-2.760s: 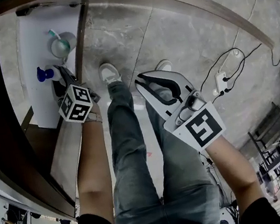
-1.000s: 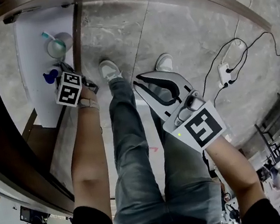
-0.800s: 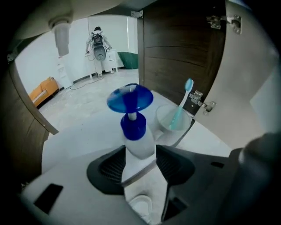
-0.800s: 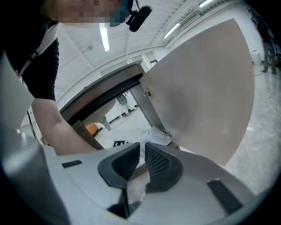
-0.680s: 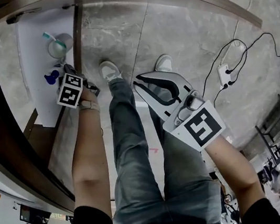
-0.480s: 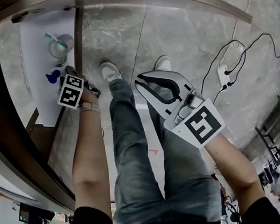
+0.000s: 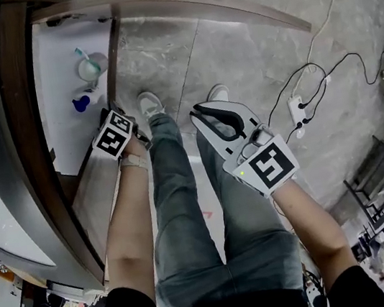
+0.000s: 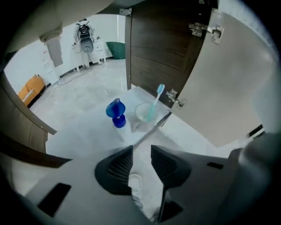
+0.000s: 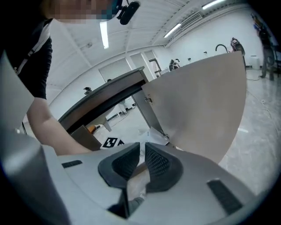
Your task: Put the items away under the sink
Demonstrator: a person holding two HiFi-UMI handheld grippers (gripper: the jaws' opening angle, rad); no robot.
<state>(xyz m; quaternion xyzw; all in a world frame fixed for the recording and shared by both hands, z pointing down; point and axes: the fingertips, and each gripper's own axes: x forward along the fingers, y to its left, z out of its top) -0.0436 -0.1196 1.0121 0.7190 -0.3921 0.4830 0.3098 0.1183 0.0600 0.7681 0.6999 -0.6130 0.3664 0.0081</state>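
Now you stand at the open cabinet under the sink, and the stowing step looks all but done. The blue-capped bottle [image 8: 116, 115] stands upright on the white cabinet floor [image 8: 79, 134]. Just to its right the clear cup [image 8: 143, 113] holds the toothbrush [image 8: 156, 97], which leans toward the open door [image 8: 228, 79]. Bottle and cup sit very close, but the wide-angle view does not settle whether they touch. Your left gripper [image 8: 141, 159] hangs on the near side of both items, by the front edge of that floor, and points steeply down. Its jaws have just been closing and now stand partly apart with nothing between them; only your shoe [image 8: 135, 182] shows through the gap. Your right gripper [image 9: 142, 158] is off to the right over your leg, well apart from the cabinet, its fingers drawn together to barely a slit and holding nothing. I judge that both things in sight are already put away, and no other item shows in these views. So the next move is either to go for whatever is left outside the cabinet or to close up. For closing, take a free gripper to the door's far edge and swing it in gently. The cup stands near the hinge side, so a fast swing could clip the leaning toothbrush or tip the cup.
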